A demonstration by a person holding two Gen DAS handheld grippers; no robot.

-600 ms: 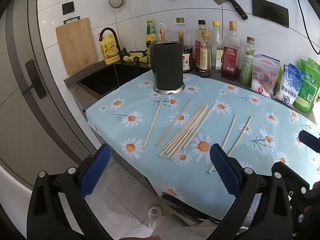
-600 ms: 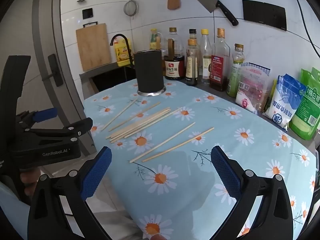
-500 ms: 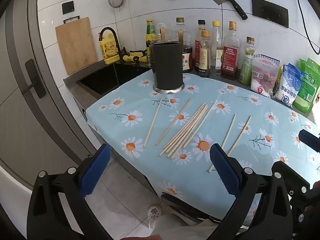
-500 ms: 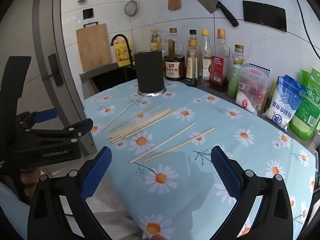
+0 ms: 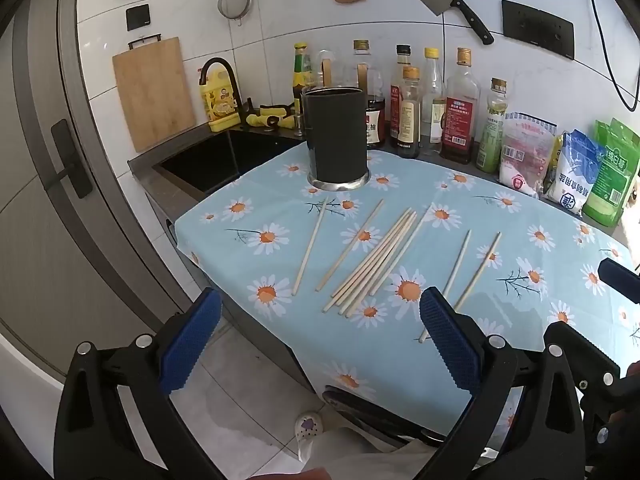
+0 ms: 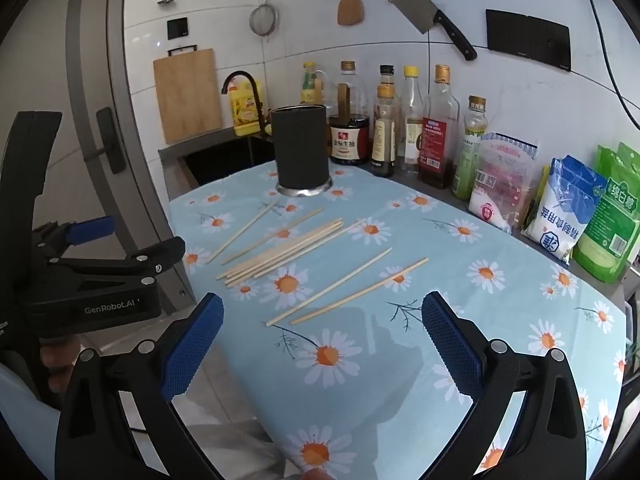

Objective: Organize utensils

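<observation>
Both tools stand with jaws wide apart and nothing between them: the left gripper [image 5: 320,336] at the lower edge of its frame over the table's near-left corner, the right gripper [image 6: 322,340] likewise low in its frame above the floral tablecloth [image 6: 460,280]. Wooden chopsticks [image 5: 376,258] lie scattered flat at frame centre, a bunched group with separate sticks on either side. The black cylindrical holder [image 5: 337,142] stands upright just beyond them, upper centre.

right gripper [image 6: 322,342]: jaws wide, nothing between them
chopsticks [image 6: 286,248]: loose on the daisy tablecloth [image 6: 460,300], main bunch plus strays
black holder [image 6: 302,150]: upright behind them, looks empty I think
left gripper [image 6: 90,230]: off to the left
</observation>
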